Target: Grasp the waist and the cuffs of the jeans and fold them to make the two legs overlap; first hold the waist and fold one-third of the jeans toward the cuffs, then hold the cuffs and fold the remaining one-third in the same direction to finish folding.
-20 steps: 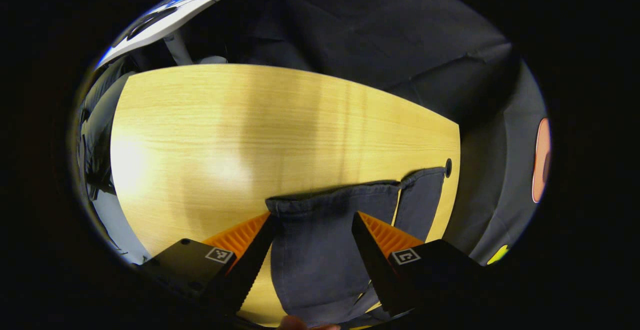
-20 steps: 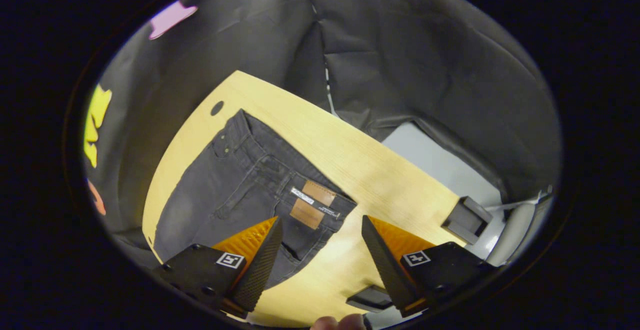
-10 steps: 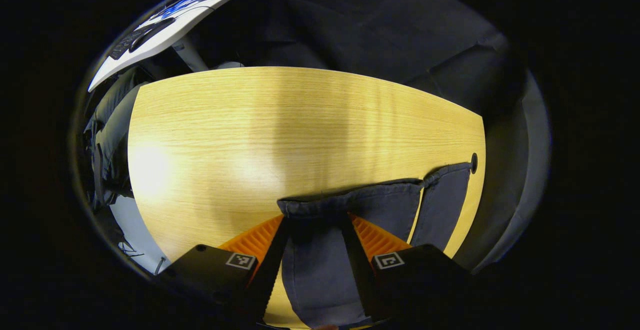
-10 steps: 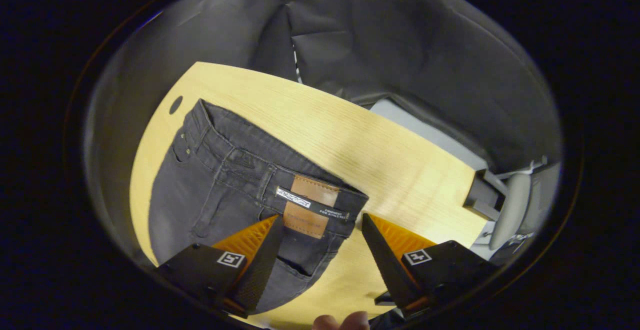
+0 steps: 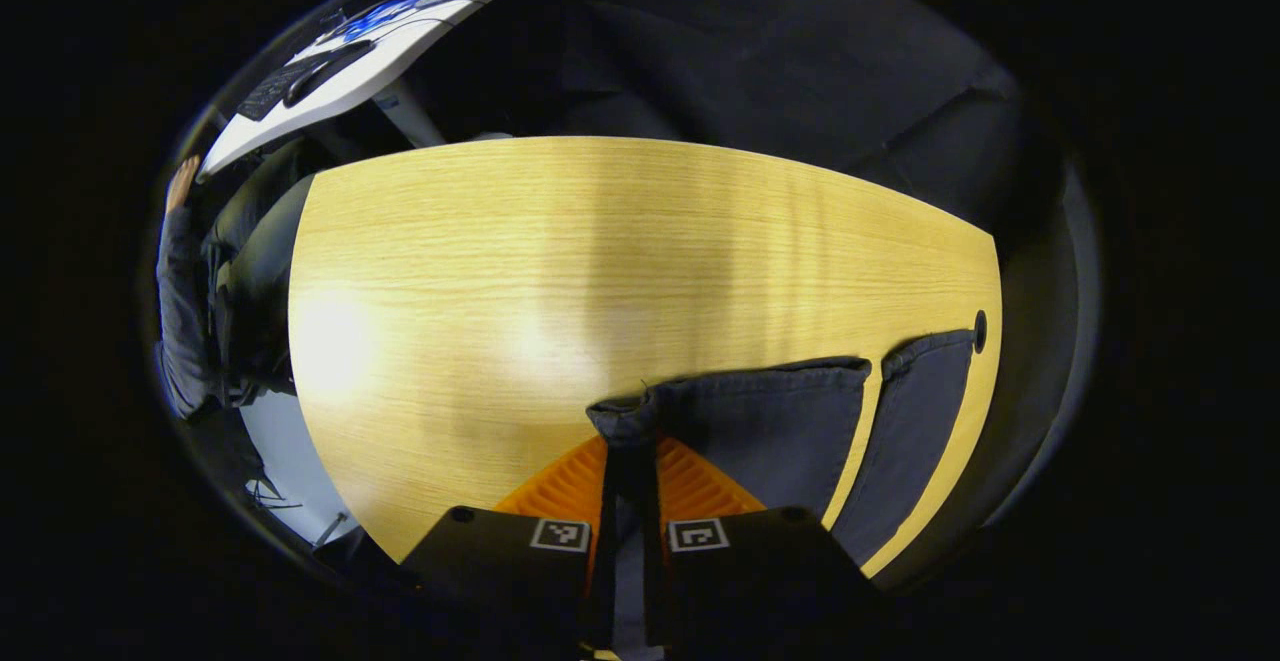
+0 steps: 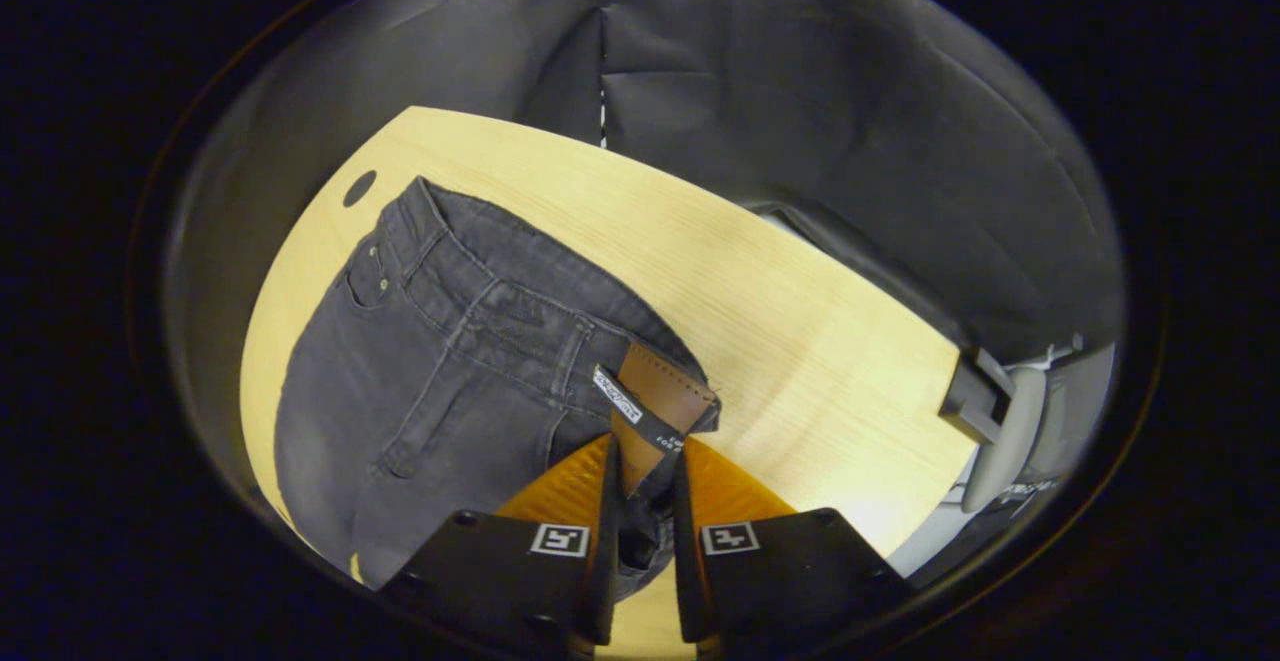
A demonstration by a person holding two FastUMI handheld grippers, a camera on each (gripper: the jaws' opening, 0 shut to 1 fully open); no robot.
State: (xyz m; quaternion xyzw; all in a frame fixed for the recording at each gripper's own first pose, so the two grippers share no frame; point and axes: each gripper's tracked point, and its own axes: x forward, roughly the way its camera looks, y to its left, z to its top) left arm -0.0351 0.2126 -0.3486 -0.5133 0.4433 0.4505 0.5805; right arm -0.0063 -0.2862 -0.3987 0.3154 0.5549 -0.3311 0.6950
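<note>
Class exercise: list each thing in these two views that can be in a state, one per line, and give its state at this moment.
Left gripper: shut on the near cuff.
Right gripper: shut on the waist at the leather patch.
Near cuff: pinched, bunched at its corner.
Far cuff: flat on the table, untouched.
Waist: puckered at the grip.
Leather patch: tilted up.
Jeans: spread out, legs not yet overlapped.

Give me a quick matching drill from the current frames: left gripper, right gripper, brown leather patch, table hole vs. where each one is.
Things:
1. left gripper
2. right gripper
3. brown leather patch
4. table hole

Places:
A. on the waistband, just ahead of closed fingers
B. in the tabletop near the far waist corner
C. shut on a leg cuff
D. shut on the jeans' waist

Pairs: 1-C, 2-D, 3-A, 4-B
</note>
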